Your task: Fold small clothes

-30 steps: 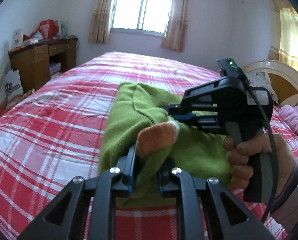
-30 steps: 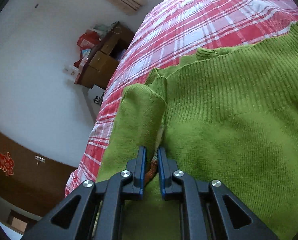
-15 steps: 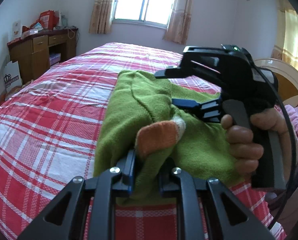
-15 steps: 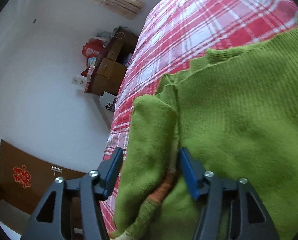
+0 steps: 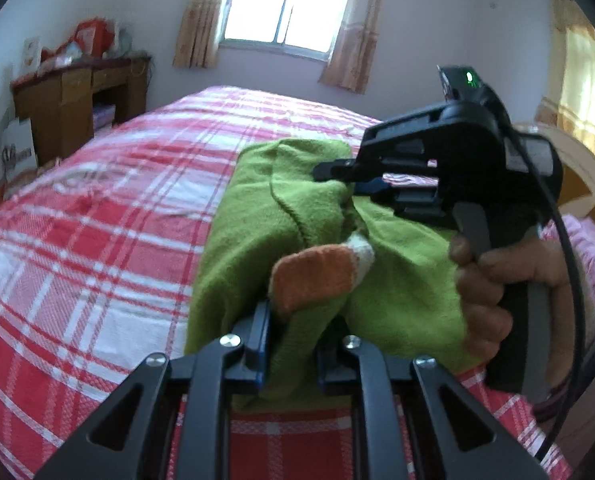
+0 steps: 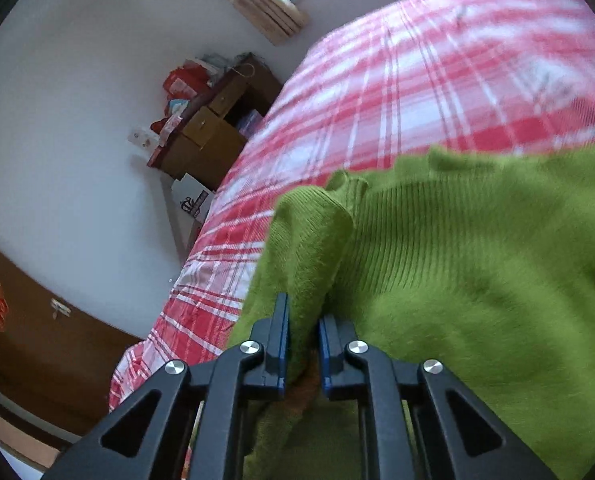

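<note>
A small green knit sweater (image 5: 253, 224) lies on the red plaid bed (image 5: 97, 208); it also fills the right wrist view (image 6: 457, 272). My left gripper (image 5: 293, 340) is shut on its sleeve end, where the orange cuff (image 5: 313, 276) sticks up between the fingers. My right gripper (image 6: 303, 340) is shut on a raised fold of the same sleeve, further along. In the left wrist view the right gripper (image 5: 337, 178) shows side-on, held in a hand, pinching the green cloth.
A wooden desk (image 5: 77, 108) with clutter stands by the far left wall, a window (image 5: 289, 4) behind the bed. A cream headboard (image 5: 577, 176) and a pink pillow (image 5: 589, 248) lie at the right. A brown cabinet (image 6: 25, 320) stands left of the bed.
My right gripper opened half a second ago, shifted along the sleeve, and has closed again on a fold of it. My left gripper kept its hold on the cuff end.
</note>
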Action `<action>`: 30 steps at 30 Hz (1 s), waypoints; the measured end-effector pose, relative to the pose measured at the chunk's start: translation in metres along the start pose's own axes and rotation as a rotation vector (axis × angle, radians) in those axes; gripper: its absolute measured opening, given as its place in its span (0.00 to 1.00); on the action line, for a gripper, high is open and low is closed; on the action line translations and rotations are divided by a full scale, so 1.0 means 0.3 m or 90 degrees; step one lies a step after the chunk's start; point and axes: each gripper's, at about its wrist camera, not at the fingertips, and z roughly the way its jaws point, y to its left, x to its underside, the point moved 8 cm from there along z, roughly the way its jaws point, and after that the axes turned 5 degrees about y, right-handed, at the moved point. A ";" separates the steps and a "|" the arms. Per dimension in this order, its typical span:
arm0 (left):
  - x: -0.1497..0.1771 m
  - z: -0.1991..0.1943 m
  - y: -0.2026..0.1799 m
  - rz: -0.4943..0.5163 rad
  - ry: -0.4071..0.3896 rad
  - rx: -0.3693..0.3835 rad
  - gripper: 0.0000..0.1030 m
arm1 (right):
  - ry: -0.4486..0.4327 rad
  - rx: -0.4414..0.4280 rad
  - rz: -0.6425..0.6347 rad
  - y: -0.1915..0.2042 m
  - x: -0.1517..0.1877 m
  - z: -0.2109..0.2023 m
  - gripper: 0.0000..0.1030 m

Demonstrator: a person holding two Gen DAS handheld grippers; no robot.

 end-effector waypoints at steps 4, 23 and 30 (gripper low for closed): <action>-0.028 -0.031 -0.119 0.081 -0.024 -0.018 0.16 | -0.007 0.031 -0.035 -0.028 -0.031 -0.084 0.11; -0.046 0.031 -0.568 0.224 -0.025 0.057 0.15 | -0.031 0.154 -0.070 -0.376 -0.087 -0.394 0.11; -0.015 0.079 -0.643 0.247 0.001 0.065 0.15 | -0.029 0.169 -0.068 -0.464 -0.083 -0.409 0.10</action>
